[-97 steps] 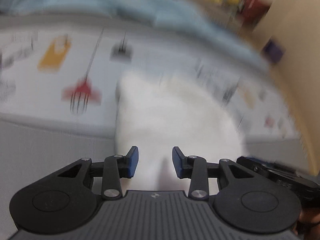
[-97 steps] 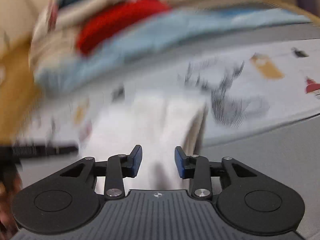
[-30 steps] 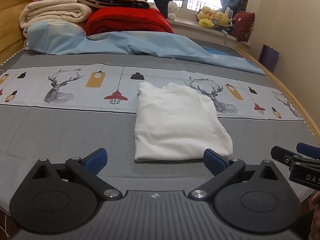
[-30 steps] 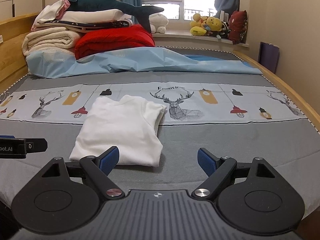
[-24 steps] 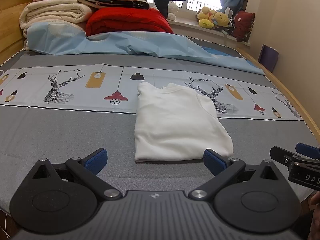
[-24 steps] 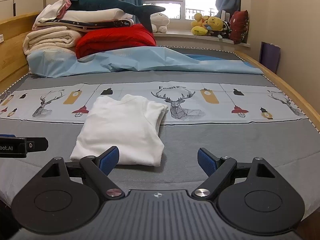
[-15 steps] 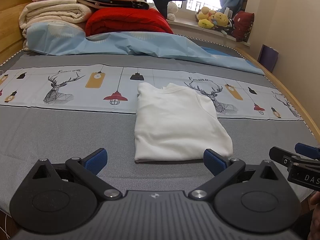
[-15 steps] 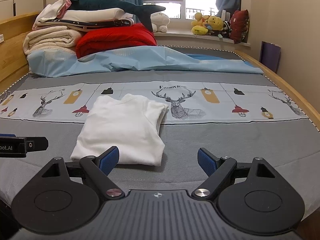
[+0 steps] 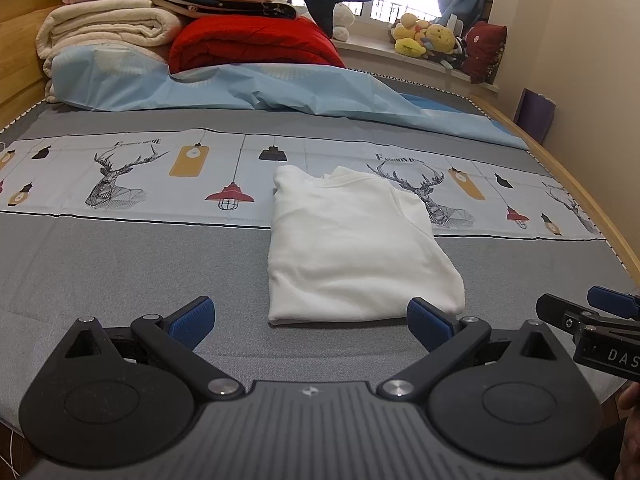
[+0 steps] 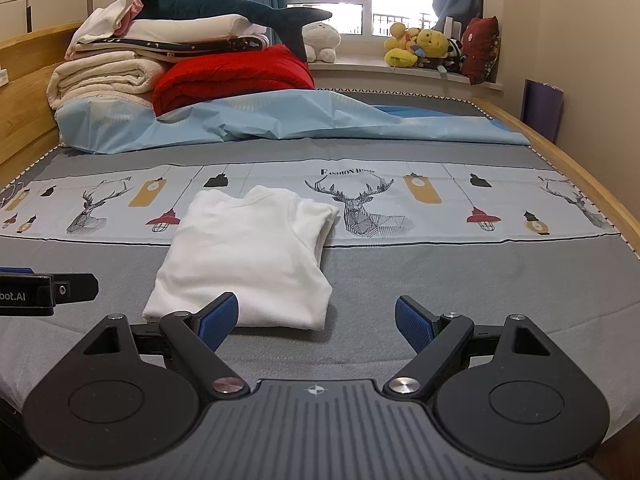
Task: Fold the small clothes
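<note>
A small white garment [image 9: 352, 244] lies folded into a neat rectangle on the grey bed cover; it also shows in the right wrist view [image 10: 248, 256]. My left gripper [image 9: 310, 320] is open and empty, held back just short of the garment's near edge. My right gripper [image 10: 316, 320] is open and empty, near the garment's near right corner. The right gripper's tip [image 9: 592, 316] shows at the right edge of the left wrist view, and the left gripper's tip [image 10: 44, 290] shows at the left edge of the right wrist view.
A printed band with deer and lamps [image 10: 420, 200] crosses the bed. A light blue sheet [image 10: 280, 120], a red quilt [image 10: 232, 76] and stacked blankets [image 10: 104, 76] lie at the far end. A wooden bed rail [image 10: 592, 192] runs along the right. Plush toys [image 10: 424, 48] sit on the windowsill.
About three seconds ago both grippers were nearly shut at the white garment in blurred motion. They have since opened wide and drawn back; over the last second nothing moves.
</note>
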Tool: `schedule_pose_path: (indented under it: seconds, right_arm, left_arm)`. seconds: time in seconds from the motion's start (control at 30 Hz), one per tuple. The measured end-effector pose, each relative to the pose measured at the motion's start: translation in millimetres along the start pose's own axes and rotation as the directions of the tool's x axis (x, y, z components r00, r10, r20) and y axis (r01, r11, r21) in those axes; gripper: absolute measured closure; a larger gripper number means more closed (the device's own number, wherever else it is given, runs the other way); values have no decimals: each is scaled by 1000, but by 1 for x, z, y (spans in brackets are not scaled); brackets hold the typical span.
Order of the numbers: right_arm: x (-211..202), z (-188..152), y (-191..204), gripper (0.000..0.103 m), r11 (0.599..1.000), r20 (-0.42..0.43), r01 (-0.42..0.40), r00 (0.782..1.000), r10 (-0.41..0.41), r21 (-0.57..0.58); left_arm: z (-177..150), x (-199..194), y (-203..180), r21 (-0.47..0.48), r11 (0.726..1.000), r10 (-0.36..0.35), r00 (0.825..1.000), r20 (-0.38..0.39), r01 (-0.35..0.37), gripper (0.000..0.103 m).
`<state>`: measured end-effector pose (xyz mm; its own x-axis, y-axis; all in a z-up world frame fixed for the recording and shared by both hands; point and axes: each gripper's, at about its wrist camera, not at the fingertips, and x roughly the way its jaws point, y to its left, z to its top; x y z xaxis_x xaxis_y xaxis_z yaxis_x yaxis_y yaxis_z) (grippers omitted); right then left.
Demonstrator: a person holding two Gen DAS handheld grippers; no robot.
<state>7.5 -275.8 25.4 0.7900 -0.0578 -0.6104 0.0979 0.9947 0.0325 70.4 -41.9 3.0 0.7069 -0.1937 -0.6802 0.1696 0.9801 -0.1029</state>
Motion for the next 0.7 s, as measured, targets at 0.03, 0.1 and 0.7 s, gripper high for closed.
schedule_pose_path:
  seconds: [0.03, 0.1, 0.7]
  right_arm:
    - [0, 0, 0, 17, 1000, 0, 0, 1000, 0, 0]
    - [0, 0, 0, 17, 1000, 0, -1, 1000, 1, 1]
    - [3, -2, 1, 17, 1000, -7, -8, 1000, 8, 1]
  left_arm:
    - [0, 0, 0, 1, 1000, -1, 1000, 0, 1, 1]
    - [0, 0, 0, 2, 1000, -2, 1000, 1, 2, 1]
    - [-1, 1, 0, 8, 1000, -14, 1000, 1, 14, 1]
